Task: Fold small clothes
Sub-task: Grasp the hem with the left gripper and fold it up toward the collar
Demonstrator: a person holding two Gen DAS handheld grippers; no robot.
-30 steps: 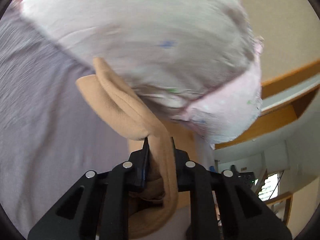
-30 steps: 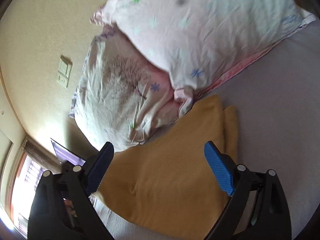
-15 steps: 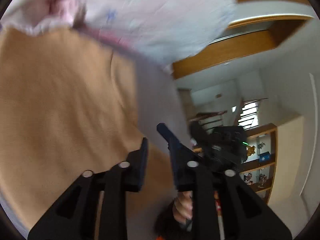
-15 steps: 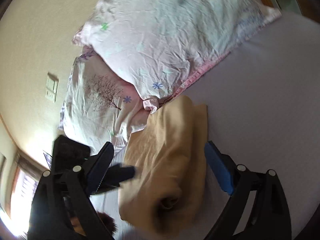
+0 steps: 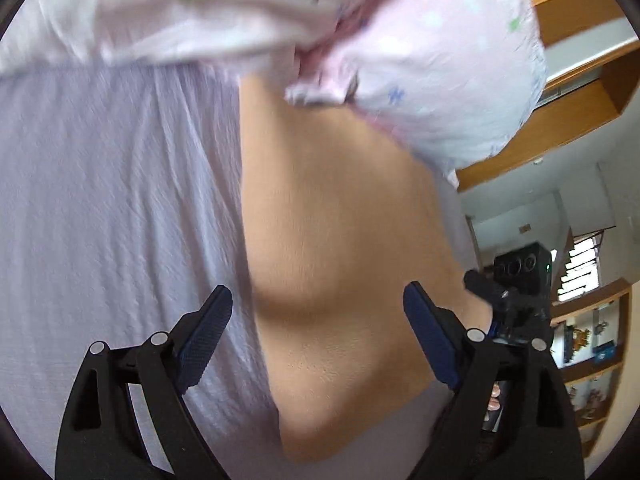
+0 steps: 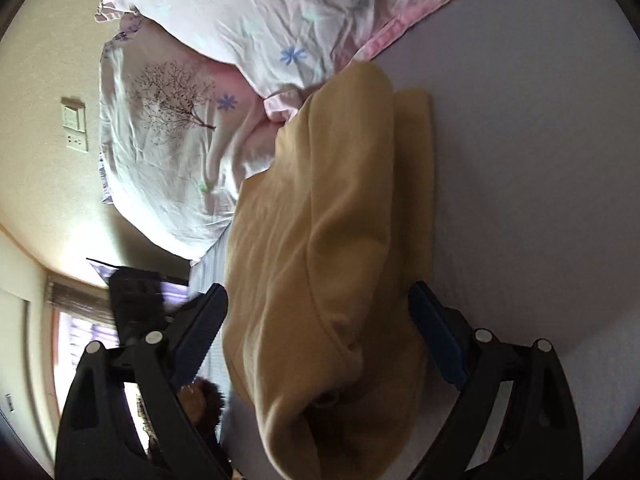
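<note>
A tan garment point(image 5: 344, 264) lies folded over on the pale lavender bed sheet point(image 5: 112, 200), its far end against the pillows. My left gripper point(image 5: 318, 320) is open and empty, its jaws spread just above the garment's near part. In the right wrist view the same garment point(image 6: 320, 248) shows as a long rumpled fold with a narrower layer beside it. My right gripper point(image 6: 318, 324) is open and empty, jaws straddling the garment's near end. The other gripper point(image 6: 136, 300) shows dark at the left of that view.
Two white and pink floral pillows point(image 6: 248, 12) lie at the head of the bed; they also show in the left wrist view point(image 5: 420, 56). A wall with a light switch point(image 6: 74, 128) is behind them. Wooden shelves point(image 5: 592, 364) stand beyond the bed.
My left gripper let go of the tan garment and opened wide. The garment now lies folded over on the sheet. My right gripper stayed open and came closer over it.
</note>
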